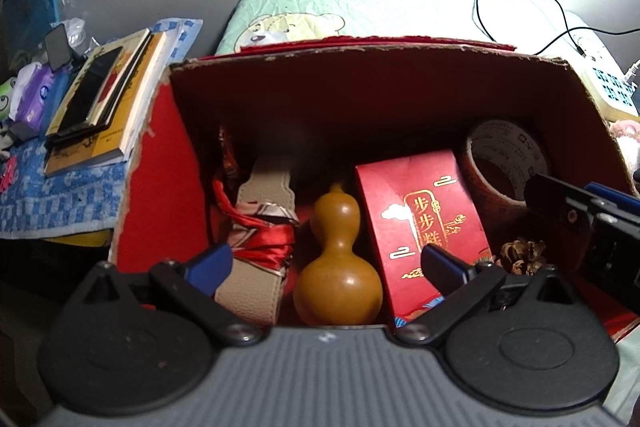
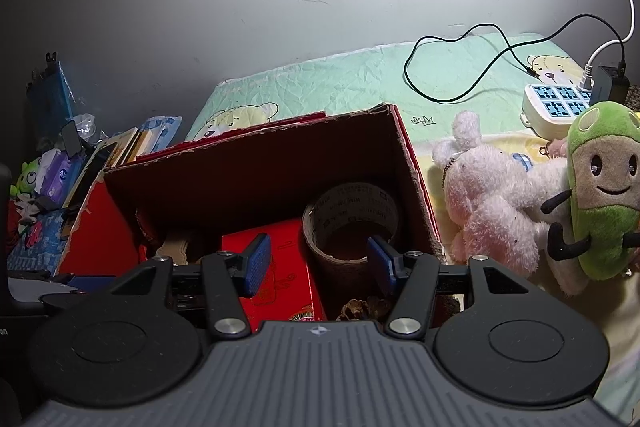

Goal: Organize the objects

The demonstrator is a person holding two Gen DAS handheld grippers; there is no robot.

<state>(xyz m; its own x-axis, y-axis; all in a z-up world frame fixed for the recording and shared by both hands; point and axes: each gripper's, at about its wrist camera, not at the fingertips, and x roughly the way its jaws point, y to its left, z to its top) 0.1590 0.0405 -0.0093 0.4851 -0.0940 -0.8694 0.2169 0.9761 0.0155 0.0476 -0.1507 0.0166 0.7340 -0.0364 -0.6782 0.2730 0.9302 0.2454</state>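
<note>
A red cardboard box (image 1: 160, 163) (image 2: 416, 163) stands open on the bed. Inside lie a beige strap with a red ribbon (image 1: 264, 227), a brown gourd (image 1: 336, 259), a red gift box with gold lettering (image 1: 424, 223) (image 2: 284, 279), a tape roll (image 1: 504, 163) (image 2: 352, 215) and a pine cone (image 1: 524, 255) (image 2: 356, 309). My left gripper (image 1: 326, 263) hangs open over the box's near edge, the gourd between its blue fingertips without contact. My right gripper (image 2: 320, 261) is open too, above the tape roll and gift box. It shows at the right edge of the left wrist view.
Two plush toys, a pink one (image 2: 492, 195) and a green one (image 2: 600, 195), lie right of the box. A power strip (image 2: 556, 107) with cables sits behind them. Stacked books (image 1: 100, 99) and tissue packs (image 1: 34, 95) rest on a blue cloth at left.
</note>
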